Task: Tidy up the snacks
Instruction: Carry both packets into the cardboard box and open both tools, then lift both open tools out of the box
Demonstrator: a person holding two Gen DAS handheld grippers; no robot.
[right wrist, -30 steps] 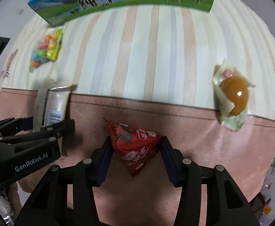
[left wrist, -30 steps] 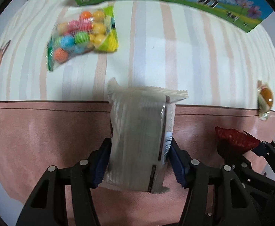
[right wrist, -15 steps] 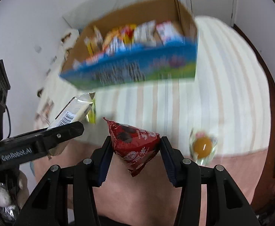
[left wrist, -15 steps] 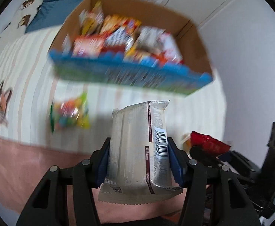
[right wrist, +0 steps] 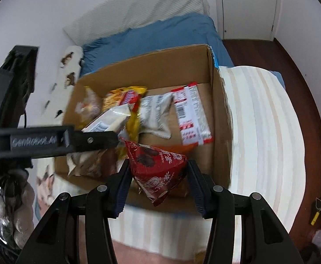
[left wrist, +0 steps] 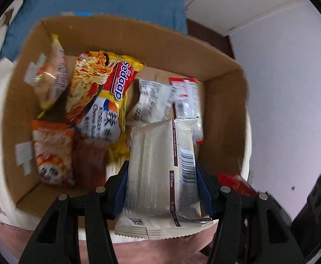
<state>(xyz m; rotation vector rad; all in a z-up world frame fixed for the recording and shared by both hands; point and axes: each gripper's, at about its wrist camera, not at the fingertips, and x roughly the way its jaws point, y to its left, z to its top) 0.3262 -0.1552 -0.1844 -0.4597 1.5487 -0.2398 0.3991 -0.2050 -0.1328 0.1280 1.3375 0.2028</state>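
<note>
My left gripper [left wrist: 162, 189] is shut on a cream cookie packet [left wrist: 158, 171] with a barcode, held over the near edge of an open cardboard box [left wrist: 165, 44]. A red triangular snack bag [right wrist: 158, 165] is clamped in my right gripper [right wrist: 158, 178], hanging above the box's near wall [right wrist: 220, 118]. In the right wrist view the left gripper [right wrist: 50, 140] reaches in from the left with the cream packet [right wrist: 109, 118]. Inside the box lie a yellow noodle pack [left wrist: 98, 92], an orange pack [left wrist: 52, 154], a grey-white bag [right wrist: 156, 114] and a red-and-white packet [right wrist: 191, 114].
The box stands on a striped bedspread [right wrist: 266, 132], with a blue pillow [right wrist: 156, 35] and a white pillow [right wrist: 138, 6] behind it. A white wall [left wrist: 292, 88] is to the right, dark wood floor [right wrist: 303, 70] past the bed's edge.
Both grippers rose from the bedspread and travelled to the box with their packets still gripped. The candy bags on the bed have left view; the box interior now fills both views.
</note>
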